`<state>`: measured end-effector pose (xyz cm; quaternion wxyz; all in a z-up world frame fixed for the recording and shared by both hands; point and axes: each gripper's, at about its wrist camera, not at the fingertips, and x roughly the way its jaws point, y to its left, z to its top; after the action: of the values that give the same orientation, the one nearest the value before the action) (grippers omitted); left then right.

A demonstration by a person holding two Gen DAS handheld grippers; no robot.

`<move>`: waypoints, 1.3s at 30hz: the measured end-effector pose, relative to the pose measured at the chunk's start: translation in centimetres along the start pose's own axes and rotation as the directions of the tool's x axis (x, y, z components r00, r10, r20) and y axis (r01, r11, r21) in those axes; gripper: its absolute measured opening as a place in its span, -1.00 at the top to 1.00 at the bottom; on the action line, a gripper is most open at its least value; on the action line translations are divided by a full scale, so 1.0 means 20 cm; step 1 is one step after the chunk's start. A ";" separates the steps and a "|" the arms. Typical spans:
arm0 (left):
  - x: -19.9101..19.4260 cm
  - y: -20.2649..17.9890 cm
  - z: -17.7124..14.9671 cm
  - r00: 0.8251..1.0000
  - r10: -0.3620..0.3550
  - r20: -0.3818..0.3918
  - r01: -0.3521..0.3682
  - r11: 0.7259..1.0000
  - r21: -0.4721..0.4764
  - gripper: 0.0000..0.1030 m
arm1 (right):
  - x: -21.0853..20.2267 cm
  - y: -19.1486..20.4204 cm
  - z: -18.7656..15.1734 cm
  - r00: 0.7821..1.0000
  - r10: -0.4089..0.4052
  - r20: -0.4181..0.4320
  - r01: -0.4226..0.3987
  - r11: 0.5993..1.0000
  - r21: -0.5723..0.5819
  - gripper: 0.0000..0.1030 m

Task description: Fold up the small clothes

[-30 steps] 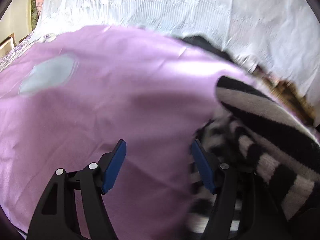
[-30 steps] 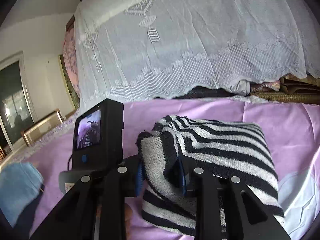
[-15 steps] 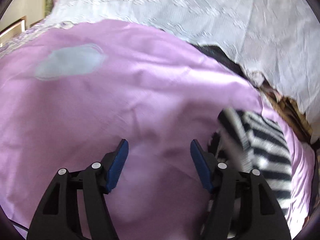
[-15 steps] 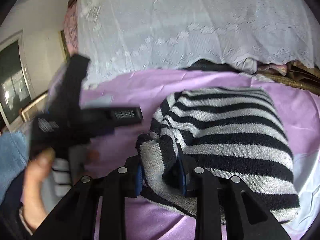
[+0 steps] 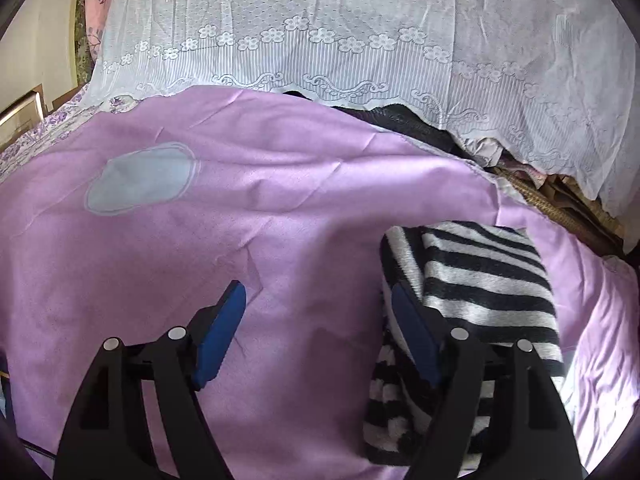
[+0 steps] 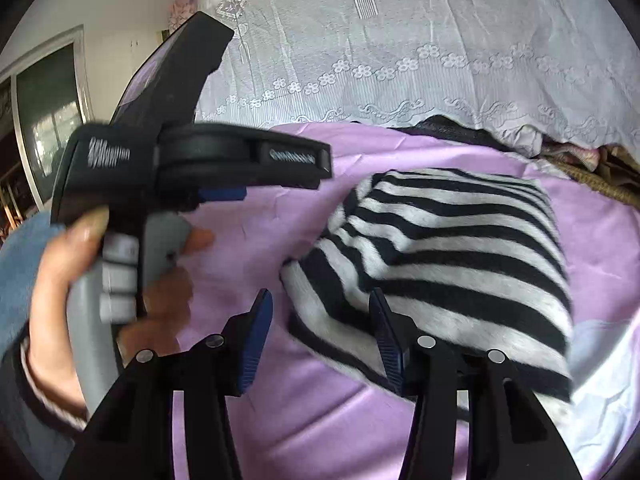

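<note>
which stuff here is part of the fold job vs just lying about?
Job:
- striped knit garment, folded, lying on the purple sheet
- right gripper, jaws just opened, nothing pressed between them
- left gripper, open over bare sheet

Lying about:
- white lace cloth
- woven mat
- dark cloth under the lace

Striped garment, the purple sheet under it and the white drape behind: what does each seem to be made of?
Striped garment: looks like a thick fuzzy knit, maybe wool or acrylic; soft blurred edges between the black and white bands.
Purple sheet: thin smooth woven cloth with a faint sheen and sharp creases, possibly cotton or a synthetic.
White drape: sheer lace, with openwork flowers and scrolls along the hem.
</note>
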<state>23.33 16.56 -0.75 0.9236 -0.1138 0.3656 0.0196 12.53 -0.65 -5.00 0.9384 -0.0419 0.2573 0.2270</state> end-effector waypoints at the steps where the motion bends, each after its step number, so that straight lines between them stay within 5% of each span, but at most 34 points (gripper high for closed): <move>1: -0.03 -0.01 0.00 1.000 -0.018 0.004 0.018 1.000 0.001 -0.42 | -0.04 -0.01 -0.01 1.000 -0.011 0.018 0.012 1.000 -0.010 0.02; 7: -0.18 -0.25 -0.06 0.994 -0.099 0.036 0.094 0.987 0.131 -0.52 | -0.29 -0.22 -0.02 0.981 -0.107 0.165 0.092 0.991 0.095 0.05; 9: -0.19 -0.34 -0.10 0.993 -0.110 0.030 0.103 0.979 0.175 -0.55 | -0.34 -0.32 -0.01 0.973 -0.138 0.183 0.104 0.977 0.184 0.30; 12: -0.13 -0.46 -0.20 0.995 -0.098 0.001 0.095 0.965 0.246 -0.56 | -0.31 -0.43 -0.03 0.979 -0.137 0.150 0.094 0.960 0.265 0.53; 15: -0.02 -0.49 -0.27 1.000 -0.014 -0.024 0.020 0.957 0.289 -0.56 | -0.27 -0.47 -0.04 0.983 -0.140 0.116 0.103 0.955 0.279 0.58; 19: 0.04 -0.42 -0.31 0.999 0.012 -0.044 0.000 0.967 0.256 -0.62 | -0.19 -0.47 -0.07 0.986 -0.153 0.062 0.133 0.958 0.252 0.58; 23: 0.08 -0.35 -0.35 0.998 0.030 -0.053 -0.016 0.970 0.244 -0.87 | -0.07 -0.53 -0.13 0.984 -0.160 -0.080 0.177 0.944 0.278 0.63; 28: 0.15 -0.25 -0.37 0.993 -0.050 -0.109 0.067 0.986 0.155 -0.92 | -0.06 -0.55 -0.17 0.983 -0.149 -0.109 0.175 0.939 0.296 0.63; 39: 0.07 -0.31 -0.41 1.000 0.027 -0.004 -0.026 0.975 0.220 -0.92 | -0.07 -0.53 -0.17 0.980 -0.167 -0.112 0.193 0.940 0.281 0.58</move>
<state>19.66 8.67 -6.35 0.9289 -0.0060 0.3702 -0.0091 14.58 -11.46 -7.70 0.9391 0.0630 0.3233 0.0981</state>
